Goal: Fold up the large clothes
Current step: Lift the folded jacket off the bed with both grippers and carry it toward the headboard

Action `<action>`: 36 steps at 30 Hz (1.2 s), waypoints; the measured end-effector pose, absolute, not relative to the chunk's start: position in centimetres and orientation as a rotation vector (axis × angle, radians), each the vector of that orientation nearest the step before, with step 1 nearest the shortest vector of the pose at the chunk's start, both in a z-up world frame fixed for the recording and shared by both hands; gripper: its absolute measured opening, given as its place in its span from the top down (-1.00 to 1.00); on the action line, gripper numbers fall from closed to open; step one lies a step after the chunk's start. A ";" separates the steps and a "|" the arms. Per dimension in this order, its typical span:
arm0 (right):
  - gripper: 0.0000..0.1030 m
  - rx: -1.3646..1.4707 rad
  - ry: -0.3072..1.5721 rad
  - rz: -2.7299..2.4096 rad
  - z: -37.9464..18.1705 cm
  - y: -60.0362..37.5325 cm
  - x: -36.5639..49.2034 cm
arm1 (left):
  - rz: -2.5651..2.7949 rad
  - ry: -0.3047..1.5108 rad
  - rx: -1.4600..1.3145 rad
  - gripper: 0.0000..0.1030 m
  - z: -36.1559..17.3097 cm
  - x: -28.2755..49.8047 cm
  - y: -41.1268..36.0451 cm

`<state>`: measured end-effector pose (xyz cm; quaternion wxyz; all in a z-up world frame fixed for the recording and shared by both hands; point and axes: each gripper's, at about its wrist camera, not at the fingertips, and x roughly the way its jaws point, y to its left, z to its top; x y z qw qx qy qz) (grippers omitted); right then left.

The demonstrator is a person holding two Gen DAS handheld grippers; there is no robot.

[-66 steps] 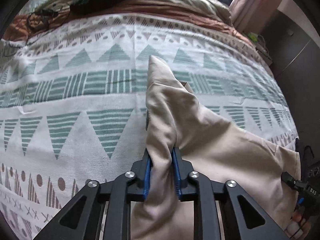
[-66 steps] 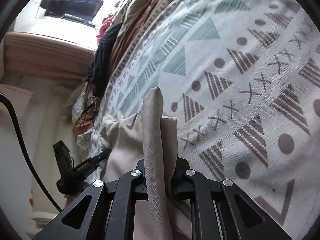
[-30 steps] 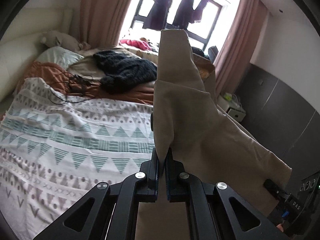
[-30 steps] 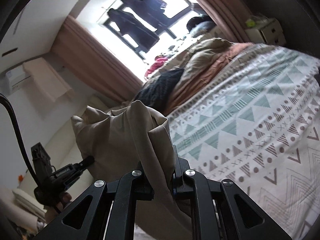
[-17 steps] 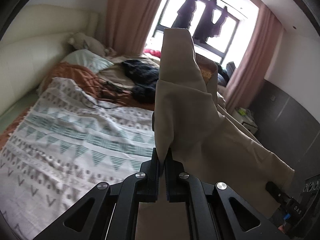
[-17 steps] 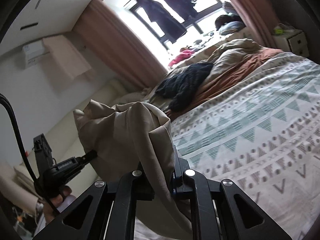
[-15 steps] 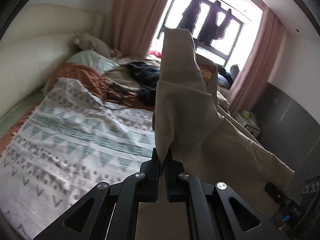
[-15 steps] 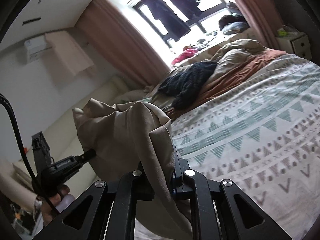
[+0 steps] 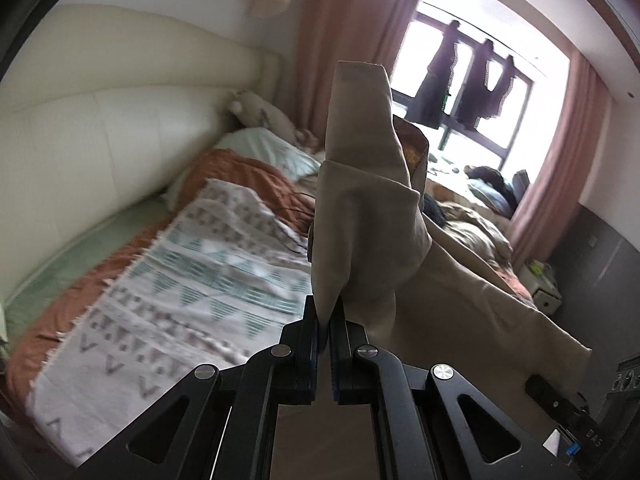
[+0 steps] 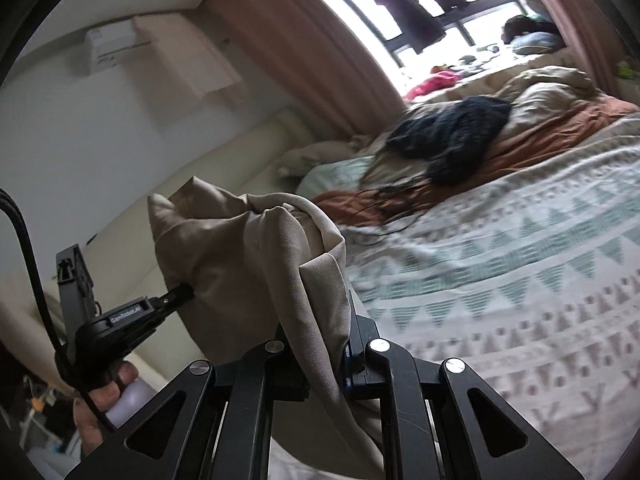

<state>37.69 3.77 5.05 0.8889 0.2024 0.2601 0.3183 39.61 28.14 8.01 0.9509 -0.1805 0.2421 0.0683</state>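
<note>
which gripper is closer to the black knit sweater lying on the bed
Hard to call; neither is near. The left gripper and right gripper both clamp the beige garment in the air, with the black sweater far up the patterned blanket.

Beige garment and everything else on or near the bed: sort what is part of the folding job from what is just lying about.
Part of the job:
- beige garment, held up off the bed
- left gripper, jaws shut on it
- right gripper, jaws shut on it
- patterned blanket, the likely folding surface

Just lying about:
- dark knit garment
- black cable
- pale green pillow
</note>
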 end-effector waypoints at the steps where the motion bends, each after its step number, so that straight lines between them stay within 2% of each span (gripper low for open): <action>1: 0.76 0.413 0.542 0.675 5.2 5.1 37.6 | 0.152 0.487 -0.372 0.93 8.0 39.2 29.4; 18: 0.76 0.303 0.631 0.965 4.4 27.2 33.3 | 0.408 0.455 -0.389 0.93 8.9 30.4 46.6; 30: 0.76 0.324 0.742 1.129 1.7 36.6 28.8 | 0.560 0.483 -0.366 0.93 8.6 24.7 52.2; 36: 0.77 0.365 0.832 1.167 -1.5 38.6 29.8 | 0.609 0.532 -0.367 0.93 6.1 25.7 53.9</action>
